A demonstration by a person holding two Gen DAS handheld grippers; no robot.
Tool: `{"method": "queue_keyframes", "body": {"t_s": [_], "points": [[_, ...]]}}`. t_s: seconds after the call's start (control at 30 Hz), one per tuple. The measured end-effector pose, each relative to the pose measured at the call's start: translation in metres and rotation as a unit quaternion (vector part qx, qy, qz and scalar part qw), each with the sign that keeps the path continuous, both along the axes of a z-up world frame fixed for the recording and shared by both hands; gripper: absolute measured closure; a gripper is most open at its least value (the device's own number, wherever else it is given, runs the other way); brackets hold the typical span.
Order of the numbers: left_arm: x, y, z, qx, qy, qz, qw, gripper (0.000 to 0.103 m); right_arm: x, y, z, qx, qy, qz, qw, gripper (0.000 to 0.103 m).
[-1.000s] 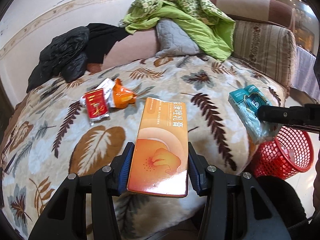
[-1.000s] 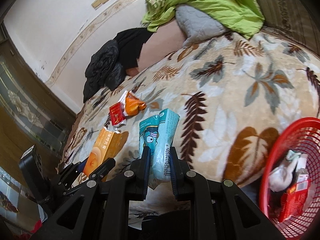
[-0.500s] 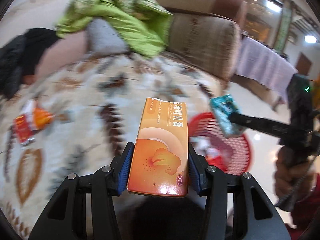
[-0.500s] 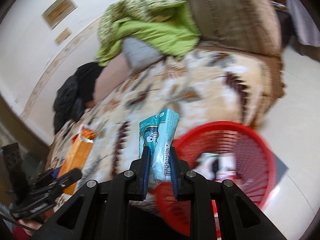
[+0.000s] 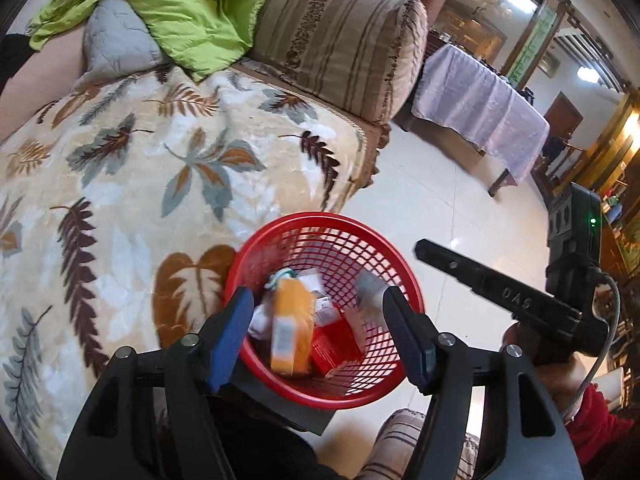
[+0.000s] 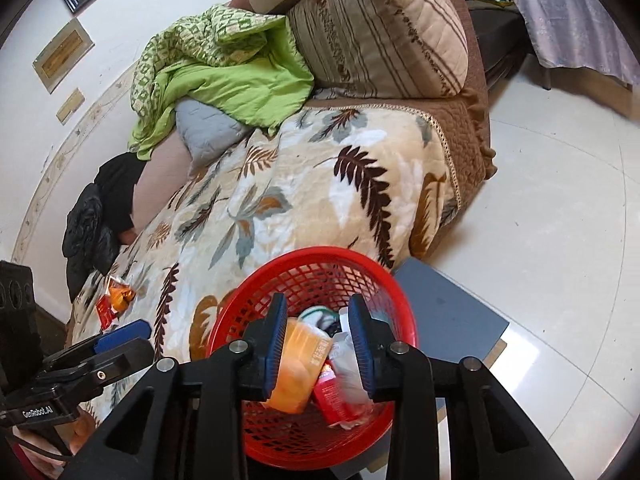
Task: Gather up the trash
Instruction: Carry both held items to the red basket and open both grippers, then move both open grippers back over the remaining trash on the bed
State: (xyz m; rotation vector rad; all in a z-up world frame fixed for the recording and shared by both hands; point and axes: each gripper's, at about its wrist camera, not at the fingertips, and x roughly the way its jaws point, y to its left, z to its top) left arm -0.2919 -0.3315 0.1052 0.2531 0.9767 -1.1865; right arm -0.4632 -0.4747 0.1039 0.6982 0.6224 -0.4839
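Note:
A red mesh basket (image 5: 376, 258) (image 6: 384, 280) stands on a grey box beside the sofa. My left gripper (image 5: 320, 336) is open and empty right above it. The orange box (image 5: 290, 334) (image 6: 298, 372) lies blurred inside the basket among red and white packets. My right gripper (image 6: 318, 344) is open and empty over the basket too, and its black body shows in the left wrist view (image 5: 496, 296). A blurred pale packet (image 6: 350, 364) sits in the basket under the right fingers. An orange and red wrapper pile (image 6: 116, 298) lies on the leaf-pattern blanket (image 6: 280, 208).
The sofa holds a green quilt (image 6: 224, 76), a grey pillow (image 5: 116, 44), a striped cushion (image 6: 384, 28) and black clothes (image 6: 100, 216). A table with a lilac cloth (image 5: 480, 108) stands across the white tiled floor (image 6: 560, 208).
Both grippers swung from the sofa to over the basket and opened. The orange box and the teal tissue pack have left the fingers and dropped into the basket.

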Motion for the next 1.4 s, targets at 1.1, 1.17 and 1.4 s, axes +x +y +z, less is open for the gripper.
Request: {"method": "queue_keyframes", "body": {"t_s": [1.1, 1.17, 1.4], "points": [[0.197, 0.299, -0.019, -0.006, 0.013, 0.376, 0.9264, 0.034, 0.237, 0.205, 0.004, 0.008, 0.002, 0.291, 0.957, 0.061], [0.219, 0.306, -0.024, 0.007, 0.009, 0.396, 0.9182, 0.034, 0.245, 0.211, 0.005, 0.004, 0.001, 0.298, 0.955, 0.06], [0.283, 0.289, -0.04, 0.037, 0.002, 0.416, 0.9086, 0.032, 0.262, 0.21, 0.003, 0.002, 0.004, 0.305, 0.952, 0.057]]}}
